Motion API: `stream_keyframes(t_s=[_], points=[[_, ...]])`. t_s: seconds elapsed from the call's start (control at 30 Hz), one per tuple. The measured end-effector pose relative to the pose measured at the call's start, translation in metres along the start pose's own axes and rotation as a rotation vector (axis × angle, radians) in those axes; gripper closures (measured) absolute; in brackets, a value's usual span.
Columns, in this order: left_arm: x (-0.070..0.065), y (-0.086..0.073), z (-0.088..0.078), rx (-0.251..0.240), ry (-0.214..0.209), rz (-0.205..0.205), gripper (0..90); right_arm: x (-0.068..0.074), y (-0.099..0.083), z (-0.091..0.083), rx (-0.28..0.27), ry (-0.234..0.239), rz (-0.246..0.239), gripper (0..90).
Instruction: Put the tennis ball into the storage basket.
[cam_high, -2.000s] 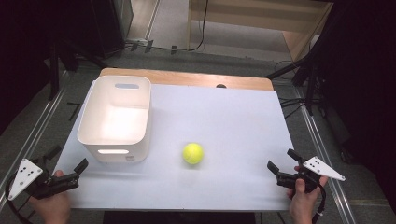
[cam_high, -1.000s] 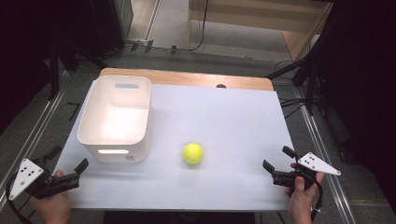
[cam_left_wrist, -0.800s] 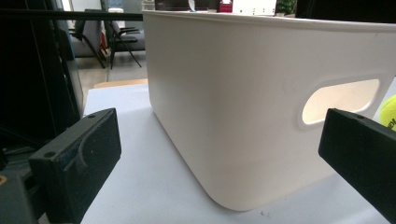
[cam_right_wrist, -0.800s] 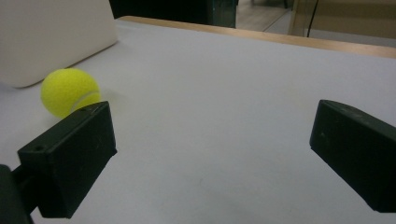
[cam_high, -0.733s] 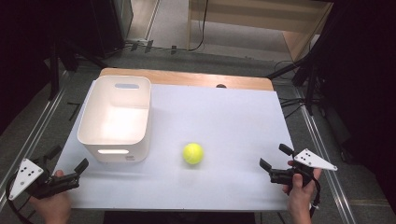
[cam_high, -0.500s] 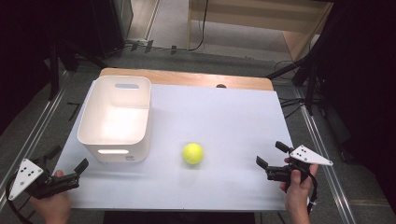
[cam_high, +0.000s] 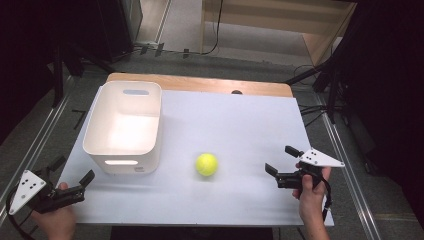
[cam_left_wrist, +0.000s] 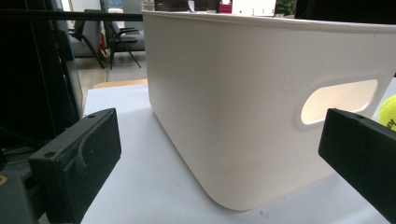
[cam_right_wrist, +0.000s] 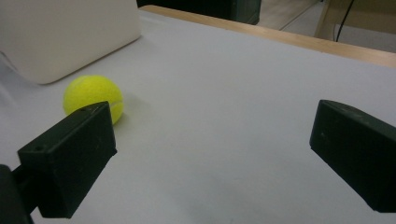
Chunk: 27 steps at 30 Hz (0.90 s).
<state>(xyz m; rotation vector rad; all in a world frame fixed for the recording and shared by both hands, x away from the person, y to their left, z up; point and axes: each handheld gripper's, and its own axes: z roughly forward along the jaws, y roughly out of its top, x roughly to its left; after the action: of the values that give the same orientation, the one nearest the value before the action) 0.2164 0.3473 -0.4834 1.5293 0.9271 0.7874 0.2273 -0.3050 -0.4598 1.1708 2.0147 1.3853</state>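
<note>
**Right gripper near the tennis ball, jaws apart**

Right gripper (cam_high: 280, 162) sits over the white table (cam_high: 240, 125) at its near right side, held in the person's right hand (cam_high: 311, 192). Jaws wide apart, nothing btwn them, pointing left toward the tennis ball (cam_high: 206, 164). Ball lies on the table, near the gripper but not touching it, w/ bare table btwn. In the right gripper view the ball (cam_right_wrist: 93, 96) shows just past the left jaw, partly hidden by it; the gripper (cam_right_wrist: 210, 140) frames bare table only.

Ball is just right of the white bin (cam_high: 125, 127), close to its near right corner, apart from it. Bin stands upright on the table's left half, open top, handle slots in its end walls.

Left gripper (cam_high: 70, 170) is at the near left corner of the table, in the left hand (cam_high: 56, 217), jaws also apart and holding nothing. In the left gripper view the bin's wall (cam_left_wrist: 261, 107) is close ahead, w/ an edge of the ball (cam_left_wrist: 388, 112) at the right.
</note>
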Motion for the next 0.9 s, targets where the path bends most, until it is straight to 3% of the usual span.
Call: stream_keyframes(t_s=[0.9], points=[[0.0, 0.0, 0.0, -0.003, -0.001, -0.003, 0.0, 0.024, 0.024, 0.036, 0.073, 0.112, -0.071, 0.0]])
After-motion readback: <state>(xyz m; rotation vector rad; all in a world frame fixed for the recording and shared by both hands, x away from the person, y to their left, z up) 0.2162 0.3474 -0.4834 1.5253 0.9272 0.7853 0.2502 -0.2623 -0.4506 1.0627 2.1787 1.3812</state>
